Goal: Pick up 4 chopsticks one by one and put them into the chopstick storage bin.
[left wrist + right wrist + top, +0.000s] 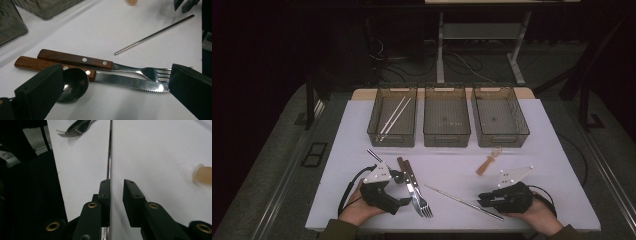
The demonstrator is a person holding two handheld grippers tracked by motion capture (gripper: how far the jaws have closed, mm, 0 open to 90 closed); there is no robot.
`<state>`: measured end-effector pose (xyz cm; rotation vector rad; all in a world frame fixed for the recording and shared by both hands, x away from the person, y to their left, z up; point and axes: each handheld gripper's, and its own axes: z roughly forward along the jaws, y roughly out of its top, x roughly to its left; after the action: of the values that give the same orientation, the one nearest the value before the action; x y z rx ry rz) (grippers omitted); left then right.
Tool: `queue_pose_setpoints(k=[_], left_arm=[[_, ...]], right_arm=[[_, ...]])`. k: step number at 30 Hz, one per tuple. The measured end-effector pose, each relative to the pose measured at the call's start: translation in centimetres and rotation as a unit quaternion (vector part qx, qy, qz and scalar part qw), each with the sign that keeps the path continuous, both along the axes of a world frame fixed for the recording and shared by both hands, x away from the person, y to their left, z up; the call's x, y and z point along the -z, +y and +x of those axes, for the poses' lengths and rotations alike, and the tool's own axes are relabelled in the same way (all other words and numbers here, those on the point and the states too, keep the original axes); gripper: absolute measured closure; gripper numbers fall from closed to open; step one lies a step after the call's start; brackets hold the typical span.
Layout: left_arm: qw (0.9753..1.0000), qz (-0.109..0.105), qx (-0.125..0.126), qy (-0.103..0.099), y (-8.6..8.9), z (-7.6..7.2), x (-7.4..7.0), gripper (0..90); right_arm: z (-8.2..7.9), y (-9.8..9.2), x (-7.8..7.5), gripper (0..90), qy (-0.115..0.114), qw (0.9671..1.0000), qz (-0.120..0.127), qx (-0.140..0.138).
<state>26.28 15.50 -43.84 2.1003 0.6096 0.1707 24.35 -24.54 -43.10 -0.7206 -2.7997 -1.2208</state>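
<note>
Chopstick (109, 157) runs straight ahead between your right claw (117, 192) jaws, hugging one pad, long axis in line with them; jaws stand apart, so you close squarely across it.

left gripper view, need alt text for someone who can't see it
The left gripper's two black jaws stand wide open over a wooden-handled steel fork and a wooden-handled serrated steel knife lying side by side on a white table, with a dark metal spoon bowl resting against the knife's handle. A thin metal chopstick lies farther off.
</note>
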Motion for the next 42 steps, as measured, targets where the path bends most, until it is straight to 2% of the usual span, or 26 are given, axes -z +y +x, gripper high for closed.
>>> queue_pose_setpoints(k=[11, 15, 21, 26, 33, 37, 42], left_arm=[[1.0, 0.001, 0.0, -0.001, 0.0, 0.0, 0.0, 0.0], [1.0, 0.001, 0.001, 0.0, 0.0, 0.0, 0.0, 0.0], [1.0, 0.0, 0.001, 0.0, 0.0, 0.0, 0.0, 0.0], [1.0, 0.002, 0.002, 0.0, -0.1, 0.0, 0.0, 0.0], [1.0, 0.003, 0.001, 0.001, -0.1, 0.0, 0.0, 0.0], [1.0, 0.004, 0.0, 0.001, 0.0, 0.0, 0.0, 0.0], [1.0, 0.004, 0.0, 0.001, -0.1, 0.0, 0.1, 0.0]], right_arm=[[-0.1, 1.4, 0.8, 80.8, 0.012, 0.9997, -0.016, -0.017], [-0.2, 1.7, 1.1, 81.2, 0.01, 0.9993, -0.031, -0.017], [-0.4, 2.2, 1.3, 83.1, 0.002, 0.9987, -0.049, -0.015], [-0.8, 2.5, 1.3, 83.8, -0.016, 0.9979, -0.061, -0.014], [-0.8, 2.5, 1.3, 84.7, -0.013, 0.998, -0.06, -0.011], [-0.7, 2.2, 1.4, 84.5, -0.007, 0.9987, -0.05, -0.012], [-0.9, 2.4, 1.3, 84.6, -0.027, 0.9976, -0.06, -0.022]])
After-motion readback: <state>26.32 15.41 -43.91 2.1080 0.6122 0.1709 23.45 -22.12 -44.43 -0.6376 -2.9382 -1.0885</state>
